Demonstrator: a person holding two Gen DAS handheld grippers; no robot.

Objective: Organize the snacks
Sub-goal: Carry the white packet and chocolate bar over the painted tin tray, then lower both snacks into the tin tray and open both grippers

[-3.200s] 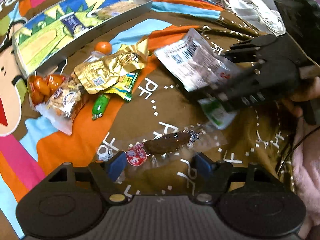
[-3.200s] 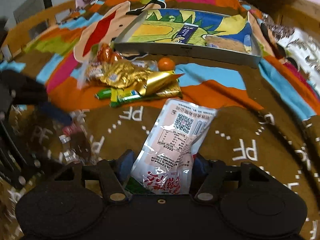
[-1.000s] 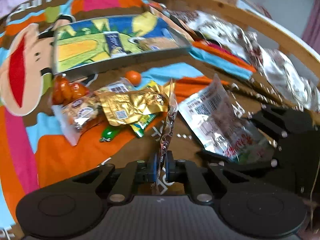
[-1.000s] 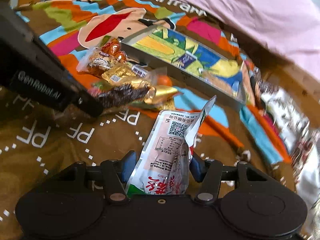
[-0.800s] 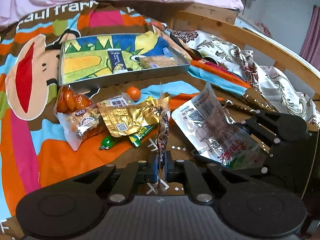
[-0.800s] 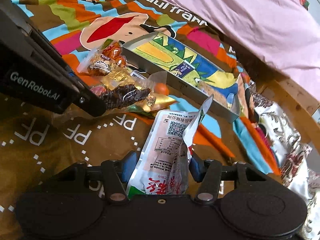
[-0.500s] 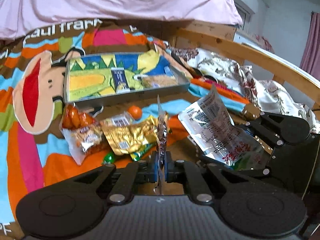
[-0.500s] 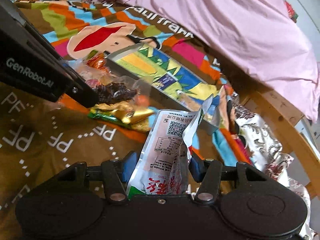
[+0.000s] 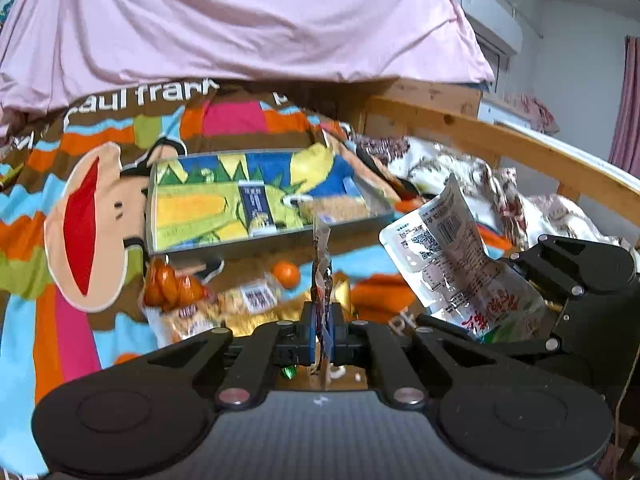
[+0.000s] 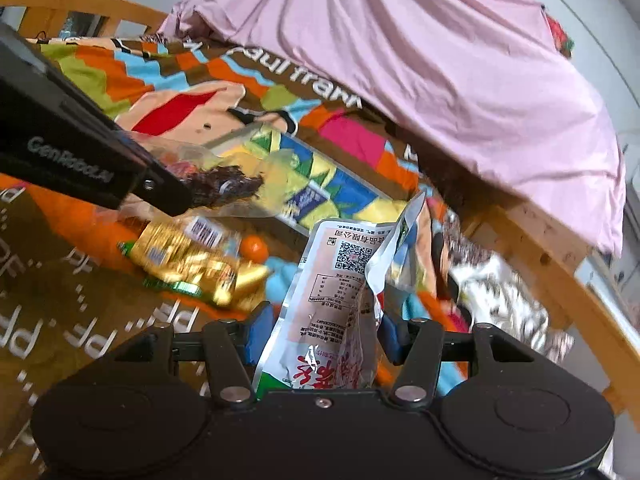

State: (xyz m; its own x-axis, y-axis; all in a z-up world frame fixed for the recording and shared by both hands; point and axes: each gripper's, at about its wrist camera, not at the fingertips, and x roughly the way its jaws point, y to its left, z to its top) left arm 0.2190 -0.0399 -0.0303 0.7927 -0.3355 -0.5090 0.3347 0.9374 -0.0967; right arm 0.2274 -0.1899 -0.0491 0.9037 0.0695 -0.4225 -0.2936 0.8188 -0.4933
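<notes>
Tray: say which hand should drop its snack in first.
Probably left. Its tool, shut on the thin clear packet, points straight at the tray just beyond. The right tool, gripping the white pouch, sits off to the tray's side.

A wooden-framed bed (image 9: 500,140) carries a bright cartoon-print blanket (image 9: 72,216). On it lie a shallow grey tray (image 9: 256,240), a small orange fruit (image 9: 285,274), a gold foil packet (image 10: 184,256) and a clear bag of orange sweets (image 9: 172,288).
</notes>
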